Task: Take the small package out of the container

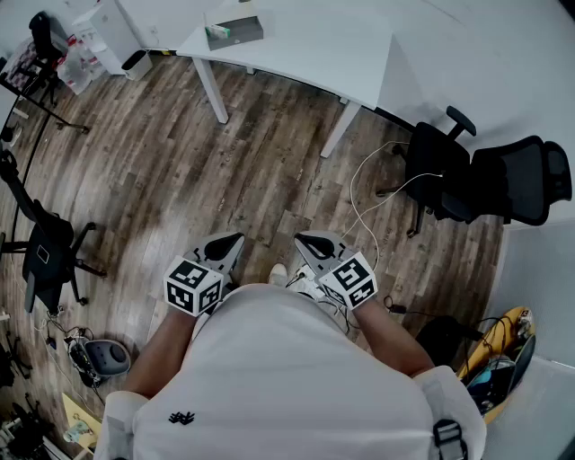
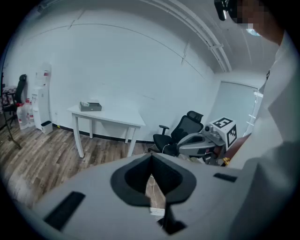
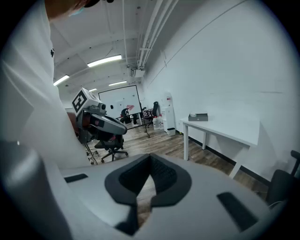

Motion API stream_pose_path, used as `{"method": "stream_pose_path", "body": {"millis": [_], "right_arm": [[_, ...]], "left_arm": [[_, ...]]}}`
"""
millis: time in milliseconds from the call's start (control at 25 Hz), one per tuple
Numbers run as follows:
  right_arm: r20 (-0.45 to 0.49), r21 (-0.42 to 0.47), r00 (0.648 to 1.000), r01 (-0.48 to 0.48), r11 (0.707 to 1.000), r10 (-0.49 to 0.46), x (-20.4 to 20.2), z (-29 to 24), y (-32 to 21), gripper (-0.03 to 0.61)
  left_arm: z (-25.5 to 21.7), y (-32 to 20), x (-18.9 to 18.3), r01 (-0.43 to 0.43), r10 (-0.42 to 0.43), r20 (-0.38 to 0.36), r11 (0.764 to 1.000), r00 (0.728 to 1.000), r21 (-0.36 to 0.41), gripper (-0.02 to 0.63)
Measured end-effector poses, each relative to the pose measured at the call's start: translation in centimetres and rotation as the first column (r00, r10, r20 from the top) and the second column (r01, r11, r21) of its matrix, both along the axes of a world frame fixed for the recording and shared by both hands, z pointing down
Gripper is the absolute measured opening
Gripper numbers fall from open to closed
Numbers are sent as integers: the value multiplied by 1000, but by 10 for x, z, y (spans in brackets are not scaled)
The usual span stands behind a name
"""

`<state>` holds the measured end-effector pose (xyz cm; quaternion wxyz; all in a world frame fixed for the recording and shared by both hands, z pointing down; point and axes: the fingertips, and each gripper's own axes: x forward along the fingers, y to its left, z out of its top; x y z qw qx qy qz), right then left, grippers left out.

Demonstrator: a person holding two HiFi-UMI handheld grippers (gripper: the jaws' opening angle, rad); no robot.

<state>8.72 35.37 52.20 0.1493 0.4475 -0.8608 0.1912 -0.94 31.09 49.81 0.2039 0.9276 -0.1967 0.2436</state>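
- On the white table, toward its left end as the person faces it and nearer the wall-side edge, sits the grey container. It is well apart from both grippers.
- Small package: cannot be picked out for certain. A pale green patch shows at the container's left end, too small to identify.
- Person stands mid-room, both grippers held close to the body, side by side and pointing toward the table.
- Left gripper: jaws together at the tips, nothing between them.
- Right gripper: jaws likewise closed tip to tip, empty.
- A stretch of wood floor lies between the person and the table.
- White cable trails over the floor ahead of the right gripper, running to the black office chair just off the table's right end.
- Second black chair stands well to the person's left.
- White water dispenser stands by the wall past the table's left end, with a small bin just beside it.
- Yellow object lies on the floor behind the person's right side; what it is cannot be told.
- Left gripper view: table with container on its left end, office chair to the right of it, the right gripper nearer.
- Count: two grippers, one table, one container, two black chairs surely seen, one cable, one dispenser, one bin.
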Motion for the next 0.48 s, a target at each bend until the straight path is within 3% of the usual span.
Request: {"method": "stream_pose_path", "body": {"millis": [480], "right_arm": [[24,-21,999,30,999,-29,4,9,-19,6]], "left_arm": [[-5,-24,0,47,-47,24,999,999,3,8]]}}
